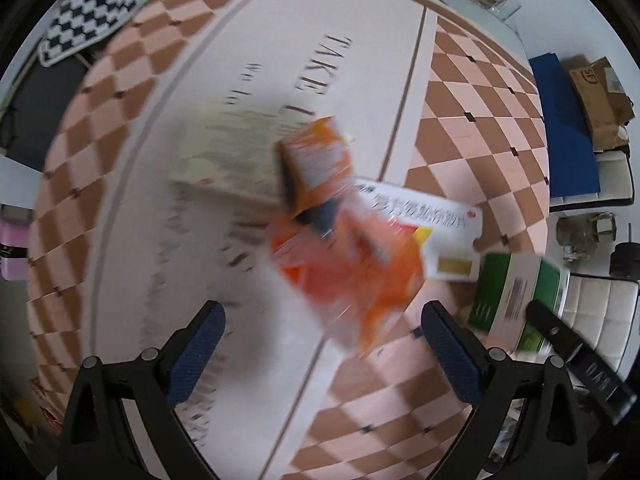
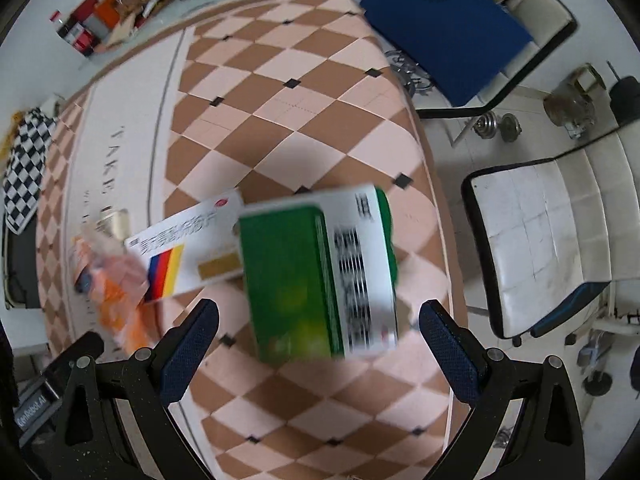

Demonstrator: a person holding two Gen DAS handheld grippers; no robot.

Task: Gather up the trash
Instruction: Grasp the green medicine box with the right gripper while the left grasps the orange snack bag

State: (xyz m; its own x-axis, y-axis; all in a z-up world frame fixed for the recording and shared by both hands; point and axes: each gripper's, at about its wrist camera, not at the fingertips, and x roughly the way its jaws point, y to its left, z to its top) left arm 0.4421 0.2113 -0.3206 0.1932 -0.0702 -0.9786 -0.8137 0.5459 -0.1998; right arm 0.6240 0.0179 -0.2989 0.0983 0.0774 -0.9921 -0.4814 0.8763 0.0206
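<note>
Trash is a loose cluster of boxes and packets on a checkered mat. Green box sits right ahead of the right gripper, between its 2 fingers but past the tips, not touching either as far as the blur shows. White box with a colour-stripe end lies just beyond the left finger, touching or overlapping the green box edge. Orange packet is ahead of the left gripper, in the gap line between its fingers, slightly toward the right finger. A smaller orange box sits farther out past the packet, and a pale box is beyond the left finger, beside it.

Both grippers are spread wide and hold nothing. Both views are motion-blurred, so exact contact between items is hard to call.

Progress: looks like early stage. At least 5 items lie on the mat, none gripped, and no bin or bag is visible in either view. Likely next are the green box for the right side and the orange packet for the left.
</note>
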